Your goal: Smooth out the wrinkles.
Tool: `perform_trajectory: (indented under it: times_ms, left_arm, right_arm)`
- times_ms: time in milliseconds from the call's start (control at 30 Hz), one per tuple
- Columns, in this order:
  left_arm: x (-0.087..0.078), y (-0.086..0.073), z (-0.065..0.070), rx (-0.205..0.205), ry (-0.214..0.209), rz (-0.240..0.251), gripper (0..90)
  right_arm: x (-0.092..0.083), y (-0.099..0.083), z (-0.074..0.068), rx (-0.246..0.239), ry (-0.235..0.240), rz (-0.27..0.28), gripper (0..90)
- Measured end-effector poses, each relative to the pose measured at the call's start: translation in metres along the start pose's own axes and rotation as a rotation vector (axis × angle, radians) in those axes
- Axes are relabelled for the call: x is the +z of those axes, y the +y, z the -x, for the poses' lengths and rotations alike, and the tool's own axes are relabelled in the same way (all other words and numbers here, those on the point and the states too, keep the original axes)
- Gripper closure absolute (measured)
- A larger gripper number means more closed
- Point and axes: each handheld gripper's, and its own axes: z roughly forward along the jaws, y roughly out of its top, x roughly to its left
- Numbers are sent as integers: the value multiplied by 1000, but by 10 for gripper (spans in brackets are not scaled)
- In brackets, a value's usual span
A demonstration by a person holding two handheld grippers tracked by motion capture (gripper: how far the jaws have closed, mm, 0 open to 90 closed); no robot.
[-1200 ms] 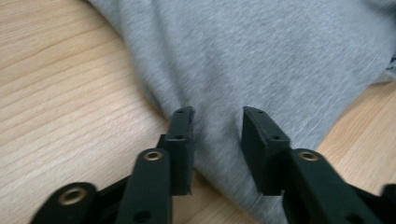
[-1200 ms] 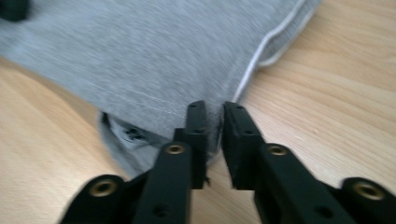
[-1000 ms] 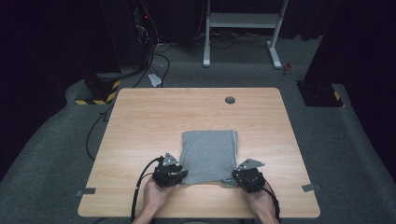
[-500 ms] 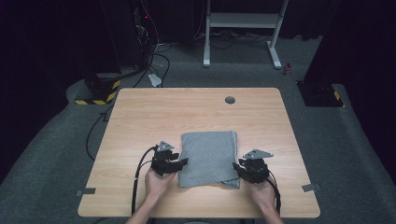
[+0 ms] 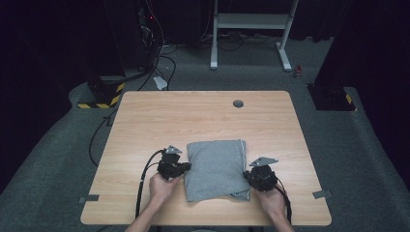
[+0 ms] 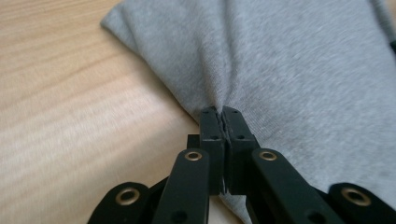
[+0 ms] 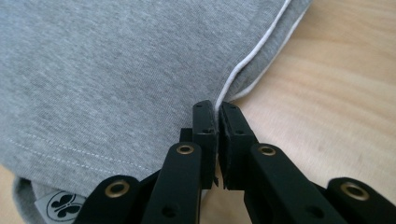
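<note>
1. pinching the left edge of the folded grey t-shirt [image 5: 215,168] with my left gripper [image 6: 223,122]: its jaws have just closed and now press together on a small tuck of fabric, so that side should lift with the hand.
2. my right gripper [image 7: 217,119] has also just been closing; its jaws sit nearly together on the white-piped edge [image 7: 254,52] on the garment's right side, giving me a matching hold.
3. the t-shirt lies flat near the front of the wooden table [image 5: 169,116], between both hands.
4. i judge the two opposite grips are meant to keep the fold square when i raise or shift it.
5. a butterfly label [image 7: 60,206] peeks from beneath the shirt's hem.
</note>
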Motion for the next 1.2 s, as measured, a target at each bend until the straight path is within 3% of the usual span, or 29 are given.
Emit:
perform_trajectory:
  times_ms: [67,133,167,200,233,367,533,567,633,767,933,1000,1100,1133,1167,1200]
  left_arm:
    - [-5,0,-2,2,1,18,800]
    - [-7,2,-8,-42,14,61,685]
    - [-7,4,-13,-60,42,74,648]
    - [-6,6,-14,-50,69,74,632]
    - [-4,10,-15,-36,92,74,626]
    - [7,24,-22,-48,112,73,578]
    - [25,37,-30,-111,88,79,551]
    - [29,38,-31,-133,80,87,561]
    - [36,40,-33,-138,72,61,639]
    - [44,46,-30,-97,81,32,848]
    - [29,47,-33,-45,156,62,888]
    - [21,48,-35,-30,179,96,888]
    - [23,51,-35,-24,191,86,871]
    - [24,51,-33,-17,201,88,826]
    - [24,52,-31,-23,180,96,726]
    - [21,52,-28,-16,168,102,653]
  right_arm:
    - [-5,-2,-2,-8,14,11,788]
    - [-9,2,-1,5,18,32,745]
    - [-10,6,0,13,17,46,728]
    - [-11,11,2,26,12,61,717]
    - [-11,15,4,32,7,71,706]
    - [-3,35,11,58,-26,88,680]
    - [12,55,19,100,-43,85,658]
    - [16,58,20,106,-49,80,659]
    - [23,62,21,116,-60,67,679]
    - [32,64,21,103,-63,46,818]
    - [26,60,26,88,-73,55,852]
    - [21,59,29,78,-81,60,854]
    - [23,58,31,66,-70,41,837]
    - [27,59,32,65,-49,14,812]
    - [31,59,31,69,-43,-13,761]
    - [30,59,31,66,-54,-2,696]
